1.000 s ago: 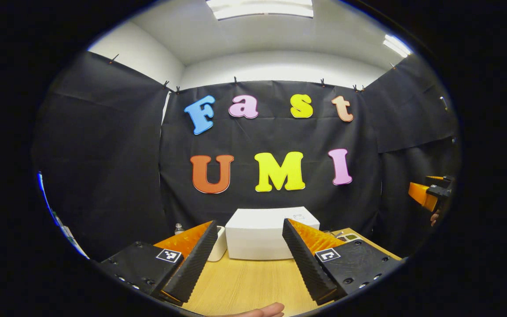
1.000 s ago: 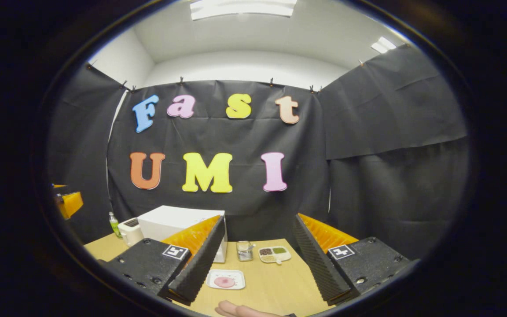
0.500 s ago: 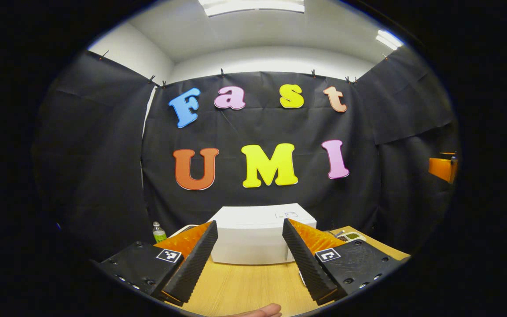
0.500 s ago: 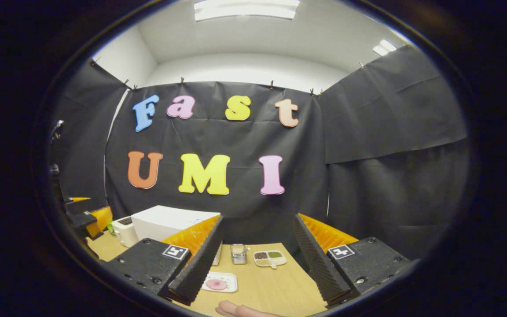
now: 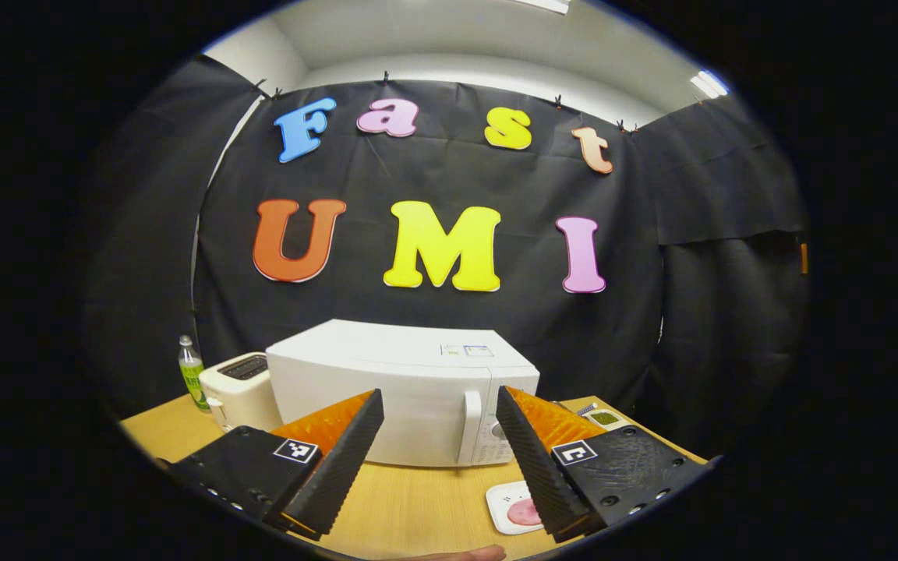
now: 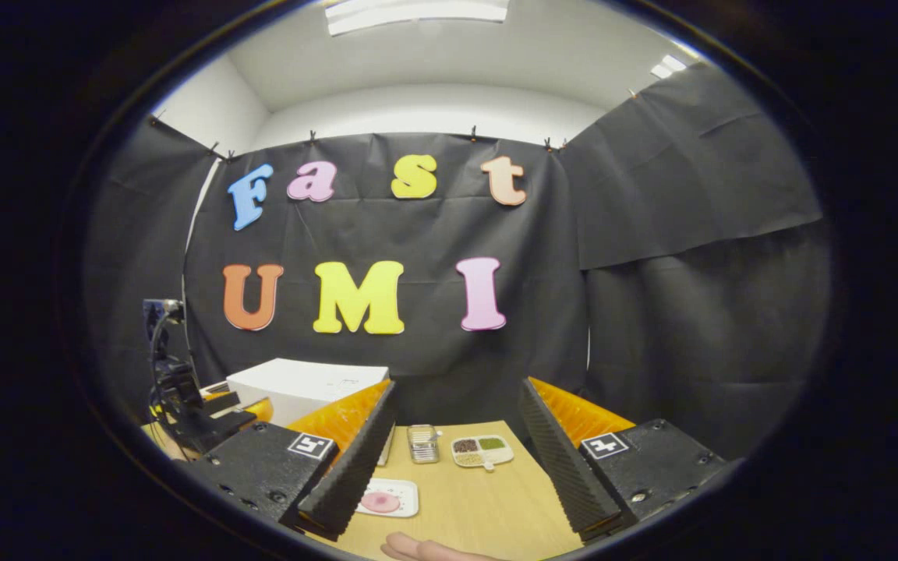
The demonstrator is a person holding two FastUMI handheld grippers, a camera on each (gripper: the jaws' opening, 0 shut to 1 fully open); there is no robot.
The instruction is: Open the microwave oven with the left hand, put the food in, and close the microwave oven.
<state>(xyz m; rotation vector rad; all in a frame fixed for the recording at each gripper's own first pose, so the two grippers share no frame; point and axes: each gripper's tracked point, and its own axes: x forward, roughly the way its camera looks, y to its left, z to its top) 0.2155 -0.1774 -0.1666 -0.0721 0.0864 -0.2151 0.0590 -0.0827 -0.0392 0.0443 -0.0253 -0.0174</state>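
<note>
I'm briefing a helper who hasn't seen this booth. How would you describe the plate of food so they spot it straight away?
Find the white microwave on the wooden table. In front of its right end, nearer the person, lies a small white plate with rounded corners. It alone carries a round pink slice; the divided dish farther back holds dark and green fillings.

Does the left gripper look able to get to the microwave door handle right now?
Probably yes. The left gripper is open and faces the microwave, whose handle shows between its fingers with only bare table between. The door is shut.
</note>
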